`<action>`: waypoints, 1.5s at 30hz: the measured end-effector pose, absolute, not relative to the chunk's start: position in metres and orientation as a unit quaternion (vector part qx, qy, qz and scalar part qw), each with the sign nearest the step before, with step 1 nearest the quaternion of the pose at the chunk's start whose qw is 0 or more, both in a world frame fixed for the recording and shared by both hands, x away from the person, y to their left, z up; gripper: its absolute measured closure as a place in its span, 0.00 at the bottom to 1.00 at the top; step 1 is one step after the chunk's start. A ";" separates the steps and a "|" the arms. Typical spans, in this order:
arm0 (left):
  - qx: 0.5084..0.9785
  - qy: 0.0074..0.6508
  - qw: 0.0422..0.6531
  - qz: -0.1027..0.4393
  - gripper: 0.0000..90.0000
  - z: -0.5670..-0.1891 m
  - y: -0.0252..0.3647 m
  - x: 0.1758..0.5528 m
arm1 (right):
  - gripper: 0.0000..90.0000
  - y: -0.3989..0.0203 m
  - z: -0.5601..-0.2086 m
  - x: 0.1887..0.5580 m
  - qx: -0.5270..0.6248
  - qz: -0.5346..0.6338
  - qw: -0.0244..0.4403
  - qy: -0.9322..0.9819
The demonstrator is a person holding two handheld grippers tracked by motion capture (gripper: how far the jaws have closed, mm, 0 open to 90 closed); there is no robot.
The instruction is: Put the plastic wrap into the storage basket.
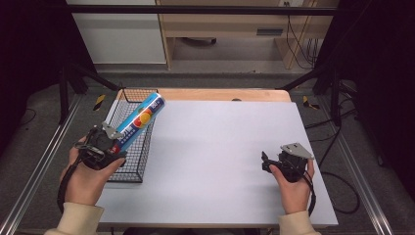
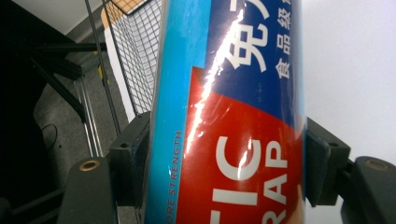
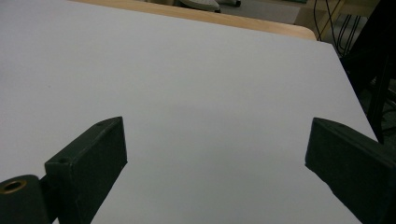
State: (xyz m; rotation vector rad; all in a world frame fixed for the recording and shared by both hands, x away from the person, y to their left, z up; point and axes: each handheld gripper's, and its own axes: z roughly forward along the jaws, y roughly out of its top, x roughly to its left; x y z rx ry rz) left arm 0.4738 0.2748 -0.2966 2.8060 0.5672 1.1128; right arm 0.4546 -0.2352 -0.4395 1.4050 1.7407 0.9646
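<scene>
One-ended clamp on wrap box (image 1: 140, 120) by left gripper (image 1: 105, 144) over basket (image 1: 128, 169), upper left; could've tipped out; right gripper (image 1: 274, 164) gaped empty.

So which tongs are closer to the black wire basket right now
Left. The left tongs hover over the black wire basket, clamping a blue and red plastic wrap box; the right tongs sit open across the white table.
</scene>
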 end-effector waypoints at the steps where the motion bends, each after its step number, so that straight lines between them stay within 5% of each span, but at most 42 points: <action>1: 0.914 0.187 0.034 0.359 0.34 -0.298 0.276 0.474 | 0.06 -0.235 -0.440 0.455 0.541 0.371 0.346 0.671; 14: 0.906 0.253 0.035 0.337 0.35 -0.311 0.285 0.477 | 0.07 -0.233 -0.439 0.455 0.538 0.375 0.343 0.673; 26: 0.913 0.246 0.015 0.325 0.35 -0.318 0.297 0.490 | 0.07 -0.231 -0.440 0.456 0.534 0.376 0.340 0.677; 32: 0.890 0.333 0.023 0.310 0.35 -0.332 0.293 0.488 | 0.07 -0.231 -0.440 0.456 0.534 0.378 0.338 0.677; 37: 0.832 0.481 0.071 0.267 0.35 -0.345 0.285 0.479 | 0.07 -0.231 -0.440 0.456 0.533 0.379 0.337 0.677; 45: 0.823 0.506 0.056 0.253 0.35 -0.351 0.286 0.482 | 0.07 -0.231 -0.440 0.456 0.533 0.381 0.336 0.677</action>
